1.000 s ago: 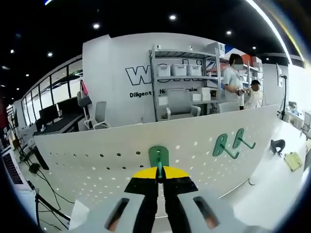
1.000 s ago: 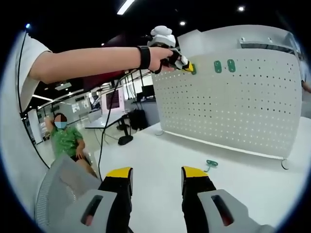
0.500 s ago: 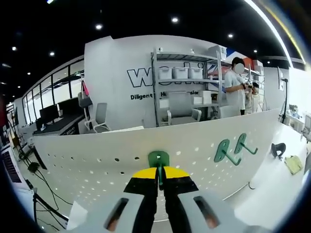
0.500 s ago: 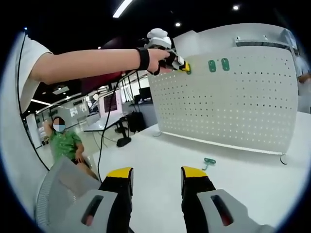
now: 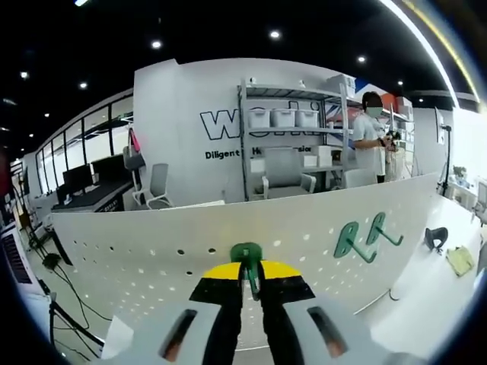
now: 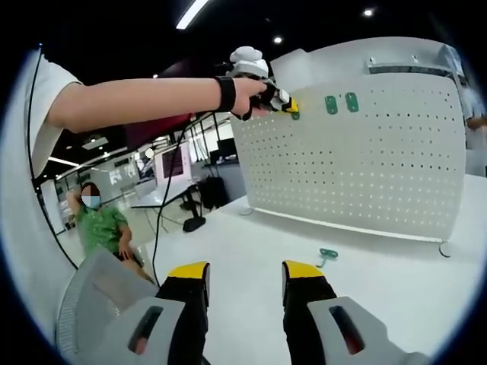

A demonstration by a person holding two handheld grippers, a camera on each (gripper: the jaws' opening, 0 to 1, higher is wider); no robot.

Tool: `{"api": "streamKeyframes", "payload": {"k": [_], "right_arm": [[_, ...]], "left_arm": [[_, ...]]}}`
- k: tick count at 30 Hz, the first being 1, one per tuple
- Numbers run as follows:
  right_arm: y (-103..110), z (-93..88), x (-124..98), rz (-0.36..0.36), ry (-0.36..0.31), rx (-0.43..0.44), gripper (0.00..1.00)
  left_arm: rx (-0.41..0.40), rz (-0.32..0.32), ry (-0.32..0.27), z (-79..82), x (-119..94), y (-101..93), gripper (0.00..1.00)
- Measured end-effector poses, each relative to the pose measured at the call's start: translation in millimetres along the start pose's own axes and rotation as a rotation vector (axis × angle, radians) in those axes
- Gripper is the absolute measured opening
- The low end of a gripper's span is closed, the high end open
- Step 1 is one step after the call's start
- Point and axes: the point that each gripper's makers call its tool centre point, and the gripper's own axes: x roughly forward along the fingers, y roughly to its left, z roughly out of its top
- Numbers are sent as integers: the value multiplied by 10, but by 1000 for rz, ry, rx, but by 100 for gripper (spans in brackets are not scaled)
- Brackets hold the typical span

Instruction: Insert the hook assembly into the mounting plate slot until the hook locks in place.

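A green hook (image 5: 246,255) is clamped in the left tool (image 5: 248,272), seemingly touching the white pegboard (image 5: 319,243) ahead; the right tool (image 6: 243,275) is held apart above the bench (image 6: 396,281).

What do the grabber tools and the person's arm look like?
Both the right gripper and the left gripper have black jaws with yellow tips on pale grey bodies with orange-lined slots. The person's bare arm wears a black wristband and a white short sleeve.
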Motion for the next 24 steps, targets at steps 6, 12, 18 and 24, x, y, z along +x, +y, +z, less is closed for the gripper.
{"api": "streamKeyframes", "payload": {"k": [6, 12, 18, 24], "right_arm": [[-21, 3, -5, -4, 0, -1, 38], [-24, 5, -3, -1, 8, -8, 38], [-8, 17, -6, 8, 16, -28, 38], [7, 4, 1, 14, 33, -36, 38]], "left_arm": [[26, -11, -10, -2, -28, -38, 11], [75, -52, -49, 29, -77, -89, 16], [73, -75, -70, 21, -163, -76, 20], [75, -118, -71, -57, -226, -98, 21]]}}
